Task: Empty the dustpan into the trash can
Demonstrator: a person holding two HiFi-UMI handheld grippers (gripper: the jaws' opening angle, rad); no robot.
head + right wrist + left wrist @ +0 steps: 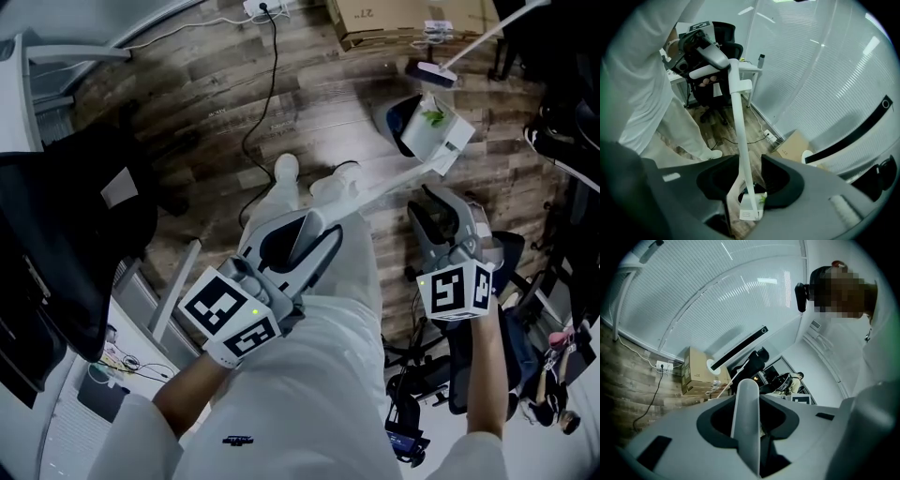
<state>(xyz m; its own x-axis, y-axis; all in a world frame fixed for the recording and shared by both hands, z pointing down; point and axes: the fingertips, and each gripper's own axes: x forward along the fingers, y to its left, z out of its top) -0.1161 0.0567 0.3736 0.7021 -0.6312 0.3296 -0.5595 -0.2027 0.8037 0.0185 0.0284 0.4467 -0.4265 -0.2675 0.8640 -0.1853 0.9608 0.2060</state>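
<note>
Though brought right up to the trash can point(392, 112), not emptied yet. Dustpan point(436, 133) hanging at the far end of its long white handle point(375, 192), pan just beside and partly in front of the can's dark mouth, green scraps point(433, 117) plainly inside it. Left gripper point(305, 246) clamped on the upper handle, jaws closed onto the white tube with no gap at the pads, bearing the load alone. Right gripper point(448, 214) empty, jaws spread wide; sights down the handle to the pan through the gap, but presses on nothing. Hovers just beside the lower handle, near the pan.

Done, by the look of it: pickup and carry. Left to do: swing the pan fully over the opening, tip it to slide the scraps out, perhaps tap it, then set the dustpan down. Likely calls for the right gripper on the lower handle to steady the tilt, or a roll of the left wrist alone. Overhang of the pan's lip past the rim: impossible to judge, with most of the can hidden behind it.

Broom point(433, 71) leaning close behind the can, cardboard box point(403, 19) further back on the wood floor point(187, 103); worth keeping the swinging pan off the broom.
</note>
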